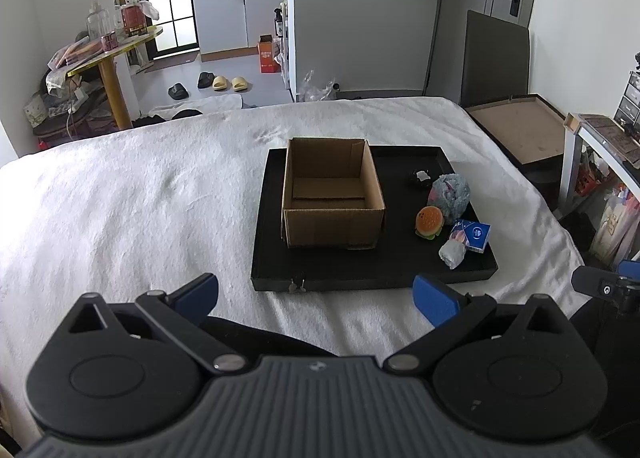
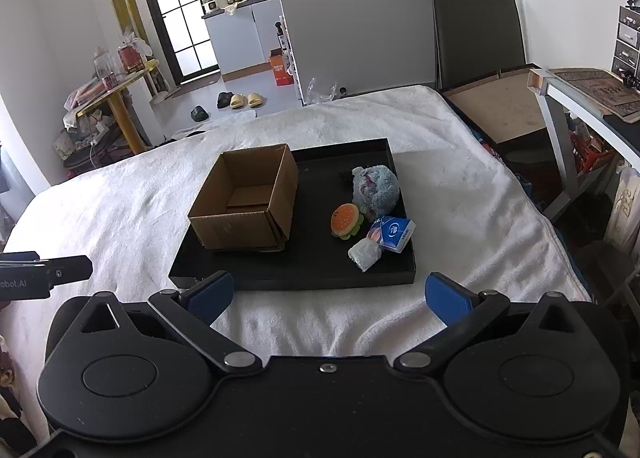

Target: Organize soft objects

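Right wrist view: right gripper [image 2: 328,300], jaws wide apart and empty, has the burger toy [image 2: 346,221] straight ahead; left gripper [image 1: 316,298], also apart, sees it ahead-right.

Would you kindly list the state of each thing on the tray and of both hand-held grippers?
Cardboard box: open, empty.
Burger toy: on tray, outside box.
Tissue pack: closed, on tray.
Left hand-held gripper: open, empty.
Right hand-held gripper: open, empty.
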A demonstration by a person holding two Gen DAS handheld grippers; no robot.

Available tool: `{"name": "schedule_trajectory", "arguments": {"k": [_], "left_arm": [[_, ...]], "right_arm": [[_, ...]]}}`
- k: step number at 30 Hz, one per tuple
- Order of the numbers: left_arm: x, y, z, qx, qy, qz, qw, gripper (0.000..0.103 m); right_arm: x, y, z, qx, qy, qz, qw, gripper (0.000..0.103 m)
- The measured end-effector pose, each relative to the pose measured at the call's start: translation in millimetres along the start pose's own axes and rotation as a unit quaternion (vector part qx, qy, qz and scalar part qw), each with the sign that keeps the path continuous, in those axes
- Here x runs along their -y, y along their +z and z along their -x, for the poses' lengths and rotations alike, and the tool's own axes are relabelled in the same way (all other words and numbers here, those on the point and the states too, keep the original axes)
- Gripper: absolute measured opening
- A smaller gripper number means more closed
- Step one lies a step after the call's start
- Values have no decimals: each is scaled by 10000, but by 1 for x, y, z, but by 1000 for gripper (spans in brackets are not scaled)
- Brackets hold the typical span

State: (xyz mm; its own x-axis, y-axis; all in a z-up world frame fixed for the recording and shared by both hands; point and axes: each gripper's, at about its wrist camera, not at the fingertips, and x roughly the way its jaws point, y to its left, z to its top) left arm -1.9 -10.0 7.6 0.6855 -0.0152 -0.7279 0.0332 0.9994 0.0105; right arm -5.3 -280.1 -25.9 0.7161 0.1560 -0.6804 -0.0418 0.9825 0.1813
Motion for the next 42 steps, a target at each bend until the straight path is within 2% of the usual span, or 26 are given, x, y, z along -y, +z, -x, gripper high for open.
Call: {"name": "schedule_trajectory", "arguments": {"k": [42], "left_arm": [[1, 0, 5, 99, -22, -26, 9999, 103]], "right_arm": [[2, 4, 8, 96, 42, 25, 9999, 103]]}}
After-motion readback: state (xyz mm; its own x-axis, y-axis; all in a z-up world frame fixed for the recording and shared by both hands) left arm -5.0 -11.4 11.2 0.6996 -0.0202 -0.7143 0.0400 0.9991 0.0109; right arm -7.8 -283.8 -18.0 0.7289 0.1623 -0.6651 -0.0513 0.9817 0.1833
